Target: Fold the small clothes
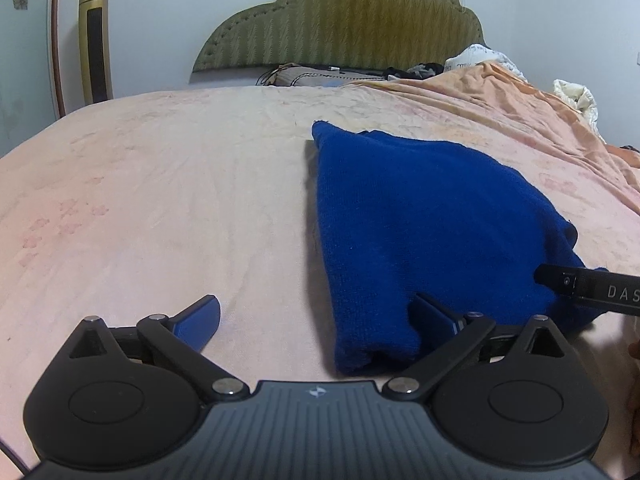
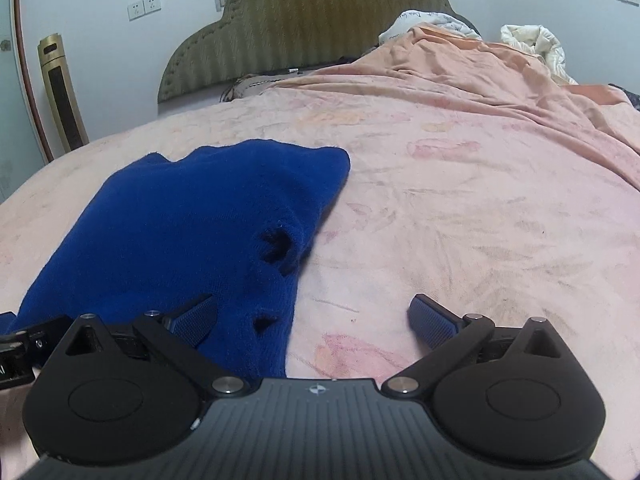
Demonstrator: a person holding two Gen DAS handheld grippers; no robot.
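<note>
A small dark blue knit garment [image 1: 432,220] lies folded on the pink bedspread [image 1: 160,200]. It also shows in the right wrist view [image 2: 192,224], with small holes near its right edge. My left gripper [image 1: 316,320] is open, its right finger over the garment's near left corner, its left finger over bare bedspread. My right gripper [image 2: 312,320] is open at the garment's near right corner, its left finger over the cloth. The right gripper's body shows in the left wrist view [image 1: 592,290] at the garment's right edge.
An olive padded headboard [image 1: 352,20] stands at the far end. A rumpled orange blanket [image 2: 500,76] and white bedding [image 2: 532,44] are heaped at the far right. A gold tower appliance [image 1: 94,40] stands by the wall at left. Pillows [image 1: 312,74] lie below the headboard.
</note>
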